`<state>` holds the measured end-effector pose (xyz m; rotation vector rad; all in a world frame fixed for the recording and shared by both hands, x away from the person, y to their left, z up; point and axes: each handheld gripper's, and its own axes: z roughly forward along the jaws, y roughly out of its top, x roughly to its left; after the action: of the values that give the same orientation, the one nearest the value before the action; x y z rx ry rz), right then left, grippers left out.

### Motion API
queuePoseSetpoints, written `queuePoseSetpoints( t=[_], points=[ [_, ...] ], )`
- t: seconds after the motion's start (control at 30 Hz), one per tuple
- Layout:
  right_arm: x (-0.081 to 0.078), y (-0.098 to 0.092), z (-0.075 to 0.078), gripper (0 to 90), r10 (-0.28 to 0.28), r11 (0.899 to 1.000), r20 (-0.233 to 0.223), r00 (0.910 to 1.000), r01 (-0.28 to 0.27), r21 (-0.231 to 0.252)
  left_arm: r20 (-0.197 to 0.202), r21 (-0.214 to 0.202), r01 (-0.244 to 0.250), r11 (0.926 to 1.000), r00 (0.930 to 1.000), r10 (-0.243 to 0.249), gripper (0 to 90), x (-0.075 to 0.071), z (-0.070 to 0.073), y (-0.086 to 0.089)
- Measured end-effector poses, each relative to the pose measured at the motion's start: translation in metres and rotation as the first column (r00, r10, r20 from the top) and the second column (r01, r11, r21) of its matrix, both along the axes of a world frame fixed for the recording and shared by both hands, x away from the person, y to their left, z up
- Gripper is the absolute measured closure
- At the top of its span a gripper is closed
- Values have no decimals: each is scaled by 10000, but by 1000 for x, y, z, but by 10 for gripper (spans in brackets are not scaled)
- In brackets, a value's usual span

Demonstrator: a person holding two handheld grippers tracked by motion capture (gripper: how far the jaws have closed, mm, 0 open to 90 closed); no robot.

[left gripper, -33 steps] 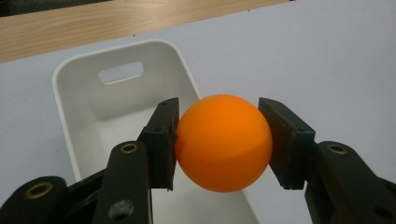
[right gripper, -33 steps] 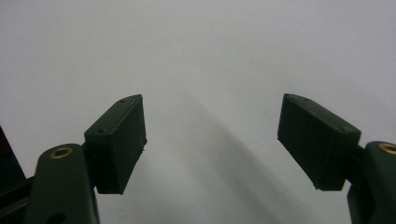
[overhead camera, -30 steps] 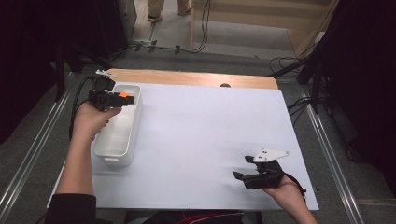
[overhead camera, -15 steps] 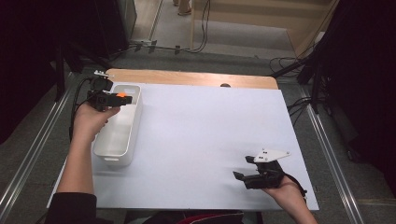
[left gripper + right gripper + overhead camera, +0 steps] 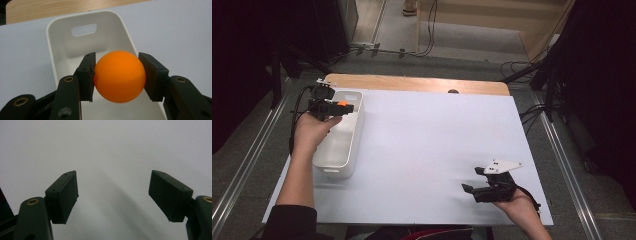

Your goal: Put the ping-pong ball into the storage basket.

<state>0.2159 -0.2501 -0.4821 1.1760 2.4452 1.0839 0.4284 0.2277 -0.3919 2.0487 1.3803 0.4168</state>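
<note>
Left hand [image 5: 312, 131] is holding the left claw [image 5: 343, 106] over the far end of the white bin [image 5: 343, 150], which is sitting at the left edge of the white worktop [image 5: 427, 145]. Left claw is clamping an orange ball [image 5: 119, 76] between both pads, one pad on each side of it. In the left gripper view the ball is hanging above the bin's open interior, with the bin's handle slot [image 5: 83, 29] just beyond. Whether the ball is touching the bin floor I cannot tell. A cable is trailing off the left claw toward the worktop's left edge.

Middle of the worktop is plain white sheet, with a wood strip [image 5: 412, 84] showing along the far edge.

Right hand [image 5: 519, 205] is resting at the near right corner, holding the right claw [image 5: 468, 189] low over the sheet, pointing left. Its jaws are standing wide apart with only white surface between them. The grey three-cornered plate [image 5: 501, 166] is sitting on top of it.
</note>
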Motion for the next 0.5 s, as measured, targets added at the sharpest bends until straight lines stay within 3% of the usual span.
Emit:
queuePoseSetpoints(
  t=[0.5],
  points=[
    [0,0,0,220,33,10000,49,10000,-33,14,-226,-39,-150,9999,9996,149,496,2,-8,-3]
  ],
)
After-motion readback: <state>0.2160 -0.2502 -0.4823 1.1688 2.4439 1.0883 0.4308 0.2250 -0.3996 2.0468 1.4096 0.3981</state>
